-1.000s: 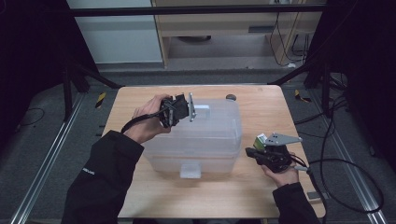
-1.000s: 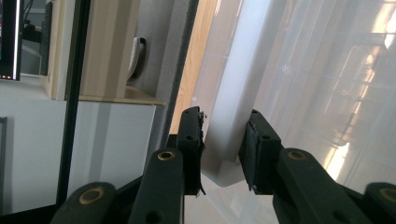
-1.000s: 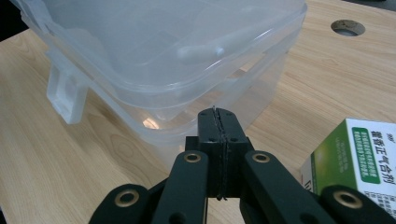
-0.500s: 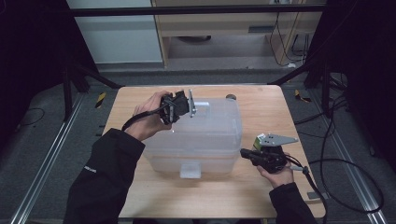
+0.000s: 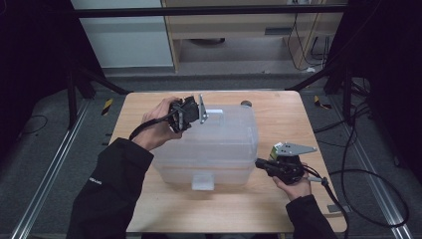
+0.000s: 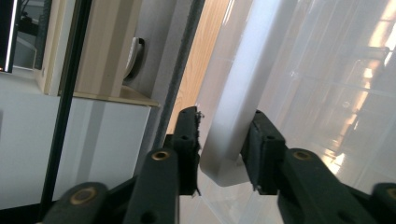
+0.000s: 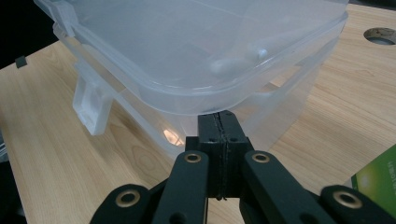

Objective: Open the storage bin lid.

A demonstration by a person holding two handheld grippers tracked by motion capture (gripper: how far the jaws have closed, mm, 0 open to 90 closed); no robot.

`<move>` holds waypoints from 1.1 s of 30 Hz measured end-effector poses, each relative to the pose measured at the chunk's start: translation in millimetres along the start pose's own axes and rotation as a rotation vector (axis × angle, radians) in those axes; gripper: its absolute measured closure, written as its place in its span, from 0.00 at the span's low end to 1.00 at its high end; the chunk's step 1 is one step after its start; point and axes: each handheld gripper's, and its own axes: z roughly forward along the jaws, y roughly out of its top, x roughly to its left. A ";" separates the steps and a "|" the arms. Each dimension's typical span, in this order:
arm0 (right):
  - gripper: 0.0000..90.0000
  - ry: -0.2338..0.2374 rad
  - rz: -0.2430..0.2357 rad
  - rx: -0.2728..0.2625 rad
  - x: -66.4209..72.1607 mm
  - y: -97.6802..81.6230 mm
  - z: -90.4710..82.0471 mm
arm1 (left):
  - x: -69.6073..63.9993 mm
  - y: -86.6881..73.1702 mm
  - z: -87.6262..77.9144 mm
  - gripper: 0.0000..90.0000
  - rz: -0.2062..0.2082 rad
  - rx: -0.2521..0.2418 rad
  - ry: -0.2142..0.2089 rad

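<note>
A clear plastic storage box (image 5: 214,144) with its lid on stands in the middle of the wooden table (image 5: 278,209). My left gripper (image 5: 195,117) is at the box's far left top edge, straddling the lid's white latch (image 6: 233,107). Its jaws have just been opening: in the left gripper view (image 6: 224,149) one pad stands a little off the latch, the other lies against it. My right gripper (image 5: 260,163) is shut with nothing in it. Its tips (image 7: 219,121) sit just under the lid rim at the near right corner of the box (image 7: 187,56).
A second latch (image 5: 202,181) hangs on the box's front side, also seen in the right gripper view (image 7: 91,105). A round cable hole (image 5: 245,103) sits in the table behind the box. Black cables (image 5: 368,199) loop on the floor at the right.
</note>
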 end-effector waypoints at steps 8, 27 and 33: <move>1.00 0.005 -0.002 -0.018 -0.2 0.4 -1.1 | 4.5 -17.4 -13.2 0.61 -0.082 -0.070 -0.020; 1.00 0.003 0.002 -0.023 0.1 0.9 -1.6 | 10.5 -62.8 -60.0 0.60 -0.377 -0.234 0.022; 1.00 0.003 -0.007 -0.022 2.4 2.6 -0.9 | 5.6 -88.4 -65.5 0.62 -0.502 -0.279 0.048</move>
